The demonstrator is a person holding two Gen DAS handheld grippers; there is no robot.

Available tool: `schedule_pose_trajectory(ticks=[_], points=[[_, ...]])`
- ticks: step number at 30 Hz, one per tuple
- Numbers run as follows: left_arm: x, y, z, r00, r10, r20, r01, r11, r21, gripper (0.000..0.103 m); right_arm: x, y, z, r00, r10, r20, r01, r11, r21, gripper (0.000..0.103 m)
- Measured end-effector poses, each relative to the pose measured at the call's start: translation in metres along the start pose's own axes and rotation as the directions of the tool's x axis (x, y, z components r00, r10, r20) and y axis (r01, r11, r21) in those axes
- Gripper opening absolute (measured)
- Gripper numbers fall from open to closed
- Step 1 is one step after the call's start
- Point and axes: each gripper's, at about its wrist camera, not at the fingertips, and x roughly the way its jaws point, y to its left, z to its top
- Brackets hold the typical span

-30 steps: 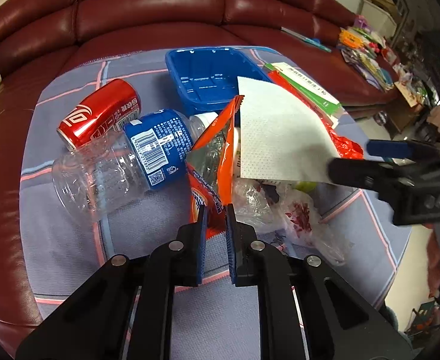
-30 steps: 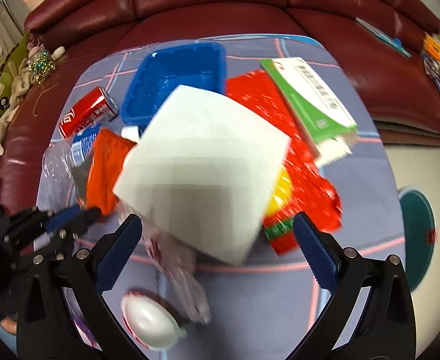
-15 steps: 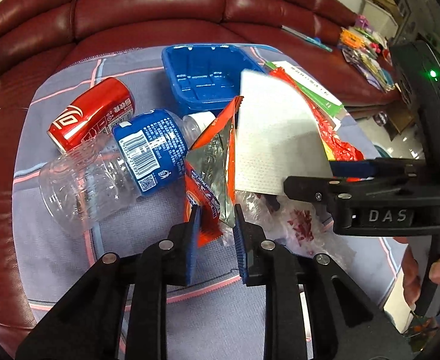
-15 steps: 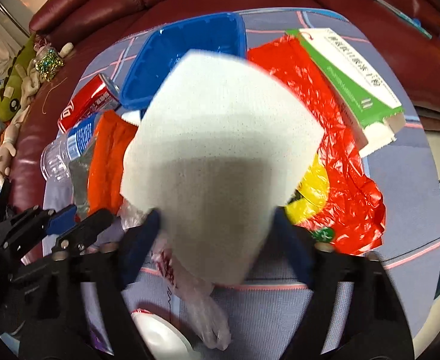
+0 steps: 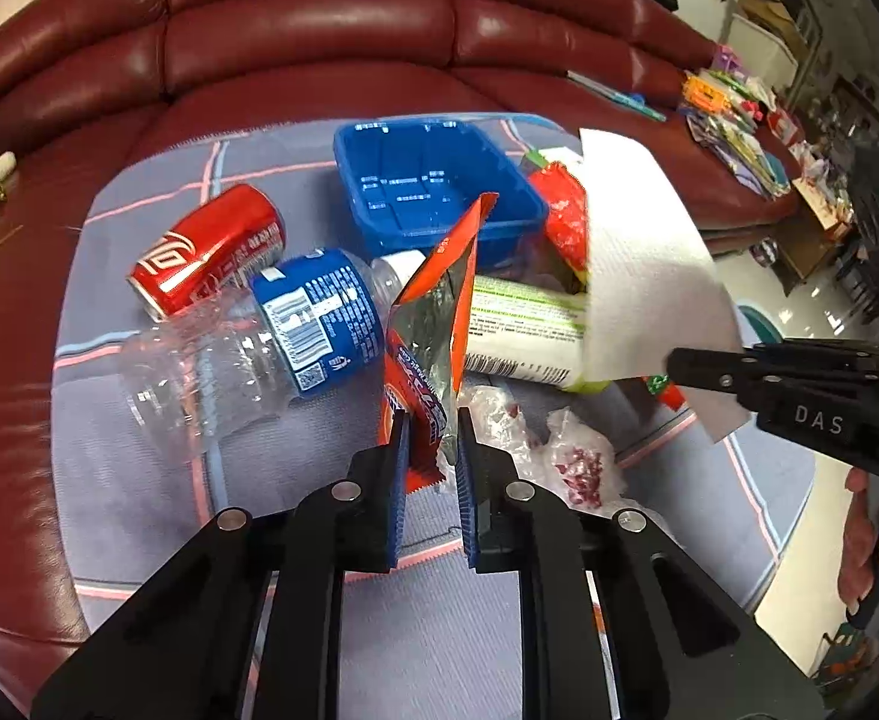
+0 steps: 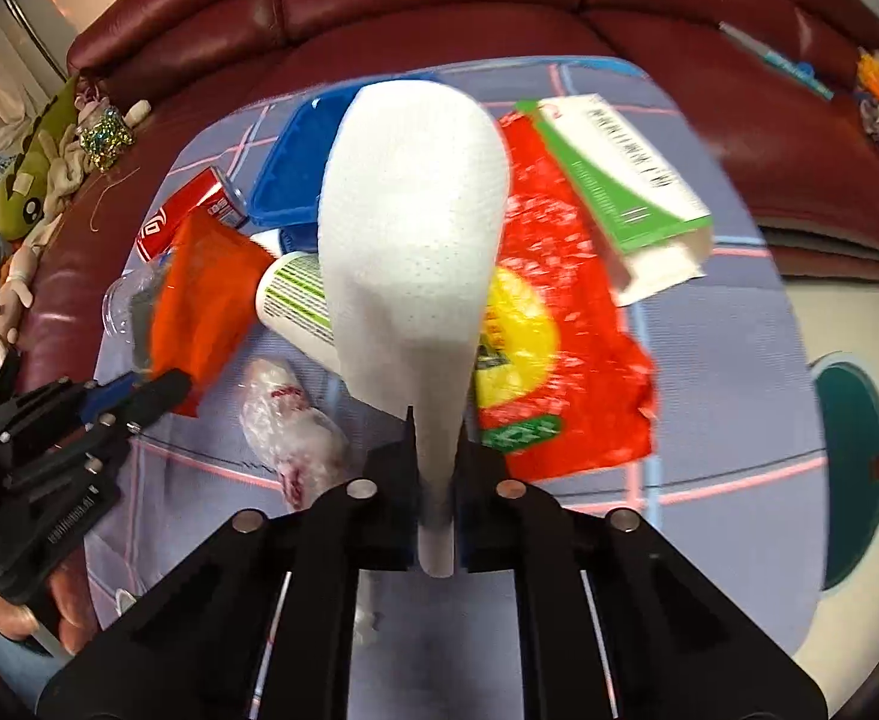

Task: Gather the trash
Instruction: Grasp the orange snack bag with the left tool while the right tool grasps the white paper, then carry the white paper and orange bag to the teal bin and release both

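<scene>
My left gripper is shut on an orange snack wrapper and holds it upright over the grey cloth; the wrapper also shows in the right wrist view. My right gripper is shut on a white paper napkin, which stands up and bows between the jaws; in the left wrist view the napkin hangs at the right. A red cola can, a clear plastic bottle, a blue plastic tray, a red plastic bag and a crumpled clear wrapper lie on the cloth.
A green and white box lies at the far right of the cloth. A white and green tube lies under the napkin. A dark red leather sofa surrounds the cloth. Soft toys sit at the left.
My right gripper has closed on the napkin, which now stands pinched and curled. My left gripper still holds the orange wrapper and has risen a little.
</scene>
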Motion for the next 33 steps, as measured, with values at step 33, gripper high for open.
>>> schedule_pose_trajectory(ticks=[33], points=[[-0.051, -0.182, 0.016, 0.98, -0.191, 0.06, 0.17, 0.954, 0.248, 0.015, -0.118, -0.187, -0.086, 0.985, -0.121, 0.125, 0.08, 0.953, 0.291, 0.005]])
